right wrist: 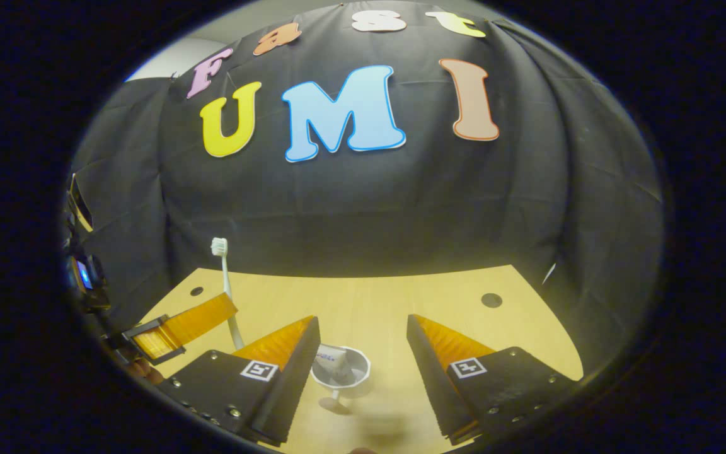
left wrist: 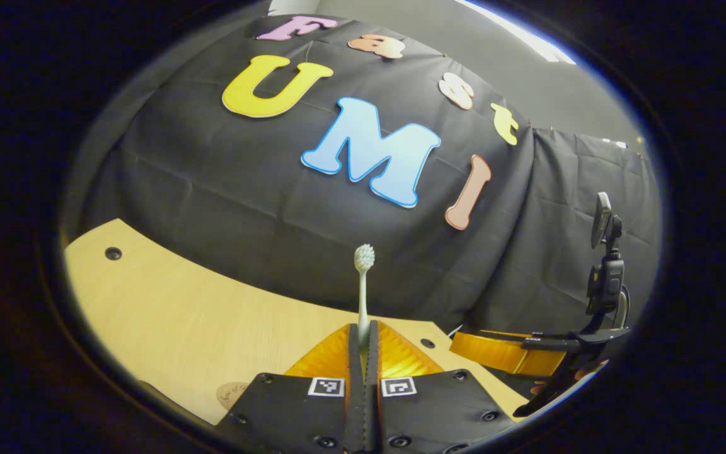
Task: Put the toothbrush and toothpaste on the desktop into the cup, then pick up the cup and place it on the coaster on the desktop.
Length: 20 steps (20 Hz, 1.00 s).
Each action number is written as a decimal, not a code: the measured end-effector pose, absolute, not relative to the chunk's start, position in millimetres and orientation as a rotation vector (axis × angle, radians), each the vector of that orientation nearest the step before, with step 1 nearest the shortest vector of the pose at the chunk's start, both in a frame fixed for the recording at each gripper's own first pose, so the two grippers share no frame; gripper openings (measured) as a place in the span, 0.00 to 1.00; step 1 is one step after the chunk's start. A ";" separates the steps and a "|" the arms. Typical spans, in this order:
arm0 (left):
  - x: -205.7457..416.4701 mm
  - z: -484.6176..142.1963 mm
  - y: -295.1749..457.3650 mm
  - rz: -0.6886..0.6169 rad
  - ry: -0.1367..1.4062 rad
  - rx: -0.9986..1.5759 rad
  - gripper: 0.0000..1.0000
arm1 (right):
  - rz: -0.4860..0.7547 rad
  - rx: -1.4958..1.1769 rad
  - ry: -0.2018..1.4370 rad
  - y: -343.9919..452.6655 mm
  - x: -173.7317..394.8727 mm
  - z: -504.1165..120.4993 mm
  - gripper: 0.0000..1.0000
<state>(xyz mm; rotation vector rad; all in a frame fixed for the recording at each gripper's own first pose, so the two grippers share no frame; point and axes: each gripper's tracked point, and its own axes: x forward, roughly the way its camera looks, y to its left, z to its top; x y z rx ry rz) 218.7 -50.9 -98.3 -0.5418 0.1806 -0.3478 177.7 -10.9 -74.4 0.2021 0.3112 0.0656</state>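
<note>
My left gripper (left wrist: 363,331) is shut on the handle of a pale toothbrush (left wrist: 363,284), which stands upright with its bristle head on top. In the right gripper view that left gripper (right wrist: 224,310) shows at the left, holding the toothbrush (right wrist: 224,277) above the table. My right gripper (right wrist: 363,320) is open above a white cup (right wrist: 353,378) on the wooden desktop (right wrist: 401,296). A small white toothpaste tube (right wrist: 331,362) lies inside the cup. The right gripper (left wrist: 464,349) also shows at the right of the left gripper view. A round tan coaster (left wrist: 230,394) peeks out at the lower left, partly hidden by my fingers.
The light wooden desktop (left wrist: 199,315) has small dark holes (right wrist: 491,300) (left wrist: 113,253) near its back corners. Black cloth walls stand close behind and beside it. A black camera mount (left wrist: 604,277) rises on the right gripper.
</note>
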 end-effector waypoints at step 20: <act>258.1 -167.4 -116.5 -0.358 0.187 -0.595 0.07 | 0.091 0.226 0.384 -22.1 139.4 -101.0 0.84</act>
